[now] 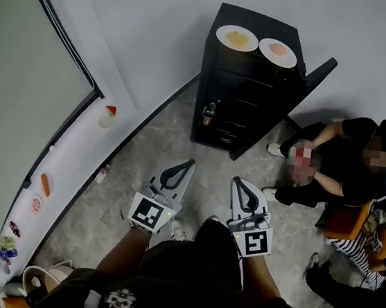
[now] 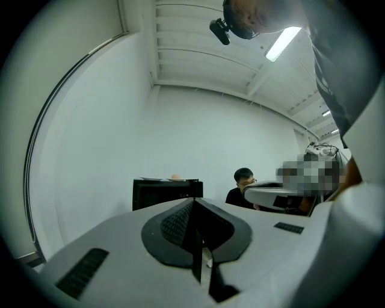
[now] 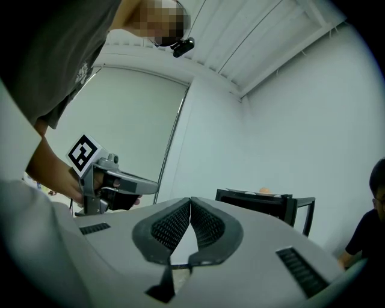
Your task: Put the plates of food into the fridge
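so, plates [image 1: 237, 38] top the black fridge [image 1: 245, 100] on grey floor [image 1: 142, 171]; all fingers [image 2: 174, 225] clenched empty.

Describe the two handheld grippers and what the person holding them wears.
Both the left gripper and the right gripper have pale grey, tapering bodies with black lining round the jaws. Their pads are black and finely ribbed. Each carries a cube with a black-and-white square marker at the rear. No cables show. The person wears a dark short-sleeved top with a small pale print.
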A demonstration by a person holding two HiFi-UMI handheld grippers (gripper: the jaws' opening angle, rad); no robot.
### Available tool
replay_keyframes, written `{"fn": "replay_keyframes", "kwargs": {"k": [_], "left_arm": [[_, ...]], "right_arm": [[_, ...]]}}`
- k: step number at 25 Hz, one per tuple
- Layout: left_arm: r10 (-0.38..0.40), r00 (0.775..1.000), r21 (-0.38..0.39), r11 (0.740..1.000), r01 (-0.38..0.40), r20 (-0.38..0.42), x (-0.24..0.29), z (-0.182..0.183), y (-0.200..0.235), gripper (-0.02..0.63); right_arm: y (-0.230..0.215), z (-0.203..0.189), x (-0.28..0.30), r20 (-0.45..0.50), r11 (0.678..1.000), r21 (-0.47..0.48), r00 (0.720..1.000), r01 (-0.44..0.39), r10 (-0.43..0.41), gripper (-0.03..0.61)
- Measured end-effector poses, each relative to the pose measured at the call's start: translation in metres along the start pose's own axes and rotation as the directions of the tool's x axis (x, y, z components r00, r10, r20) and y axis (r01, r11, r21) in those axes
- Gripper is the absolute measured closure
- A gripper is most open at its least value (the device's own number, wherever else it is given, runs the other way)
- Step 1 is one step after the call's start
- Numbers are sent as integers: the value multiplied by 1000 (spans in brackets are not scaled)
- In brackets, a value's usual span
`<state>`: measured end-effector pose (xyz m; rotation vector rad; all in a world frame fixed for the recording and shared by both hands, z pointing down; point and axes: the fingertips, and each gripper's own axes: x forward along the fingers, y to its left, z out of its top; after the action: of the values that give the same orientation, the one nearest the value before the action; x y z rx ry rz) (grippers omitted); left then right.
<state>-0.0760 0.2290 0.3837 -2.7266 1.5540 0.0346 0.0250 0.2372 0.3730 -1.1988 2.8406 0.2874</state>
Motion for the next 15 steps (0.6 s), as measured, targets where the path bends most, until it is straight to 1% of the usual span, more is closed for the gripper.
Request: {"fn": "replay_keyframes", "kwargs": {"k": [3,6,13,15], "left_arm": [[-2,1000,-11,1000,2,10,8,2,5,592],[-3,1000,-10,1000,3,-1,22,-2,11,592],[-31,999,34,999,31,13,76,15,16,592],[-36,999,36,999,36,16,92,18,21,592]], "right_arm": [[-10,4,9,21,999,-4,999,35,-35,555],[-23,7,18,46,998,-18,997,65,-64,555],[-67,10,49,79,997,-15,994,71,-70,555],[-79,7,58,81,997,-16,994,75,-73,555]]}}
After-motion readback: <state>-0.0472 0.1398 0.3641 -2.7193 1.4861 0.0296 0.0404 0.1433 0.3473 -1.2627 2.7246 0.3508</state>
